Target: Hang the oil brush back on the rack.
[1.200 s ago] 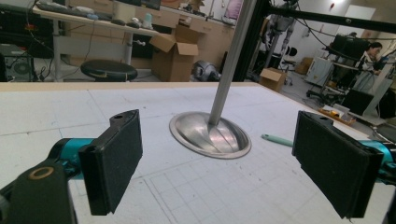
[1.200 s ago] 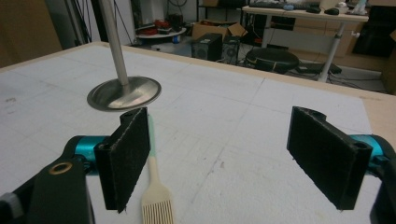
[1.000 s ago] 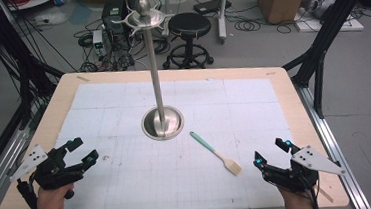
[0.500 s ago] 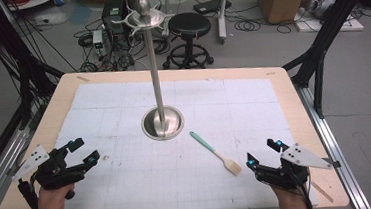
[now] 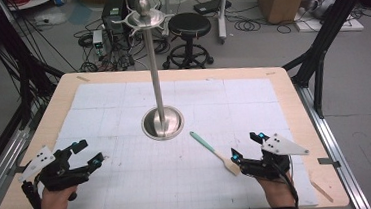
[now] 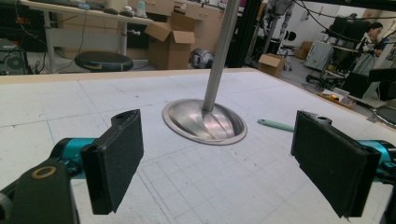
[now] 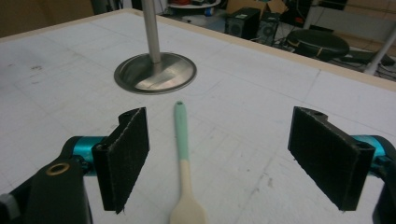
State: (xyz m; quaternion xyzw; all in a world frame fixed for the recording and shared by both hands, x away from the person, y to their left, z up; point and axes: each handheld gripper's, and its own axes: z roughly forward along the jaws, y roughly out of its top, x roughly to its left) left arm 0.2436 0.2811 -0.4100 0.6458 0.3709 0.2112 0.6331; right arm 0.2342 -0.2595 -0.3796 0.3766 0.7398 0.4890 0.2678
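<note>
I was lining up on the spoon (image 7: pixel 185 164), which lay flat on the desk (image 5: pixel 130 189) near the stand (image 5: pixel 162 122). My right gripper (image 5: pixel 247 152) gaped wide, straddling it; next I judged to lower and close. My left gripper (image 5: pixel 88 153) waited wide, empty.

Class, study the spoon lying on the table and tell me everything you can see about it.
The spoon is slim, with a mint-green handle and a pale, wood-like neck and bowl. It lies flat on the white gridded mat, handle end pointing toward the metal stand's round base but apart from it. Its bowl sits between the open jaws of the right hand-held gripper, which do not touch it. Nothing rests on it.
</note>
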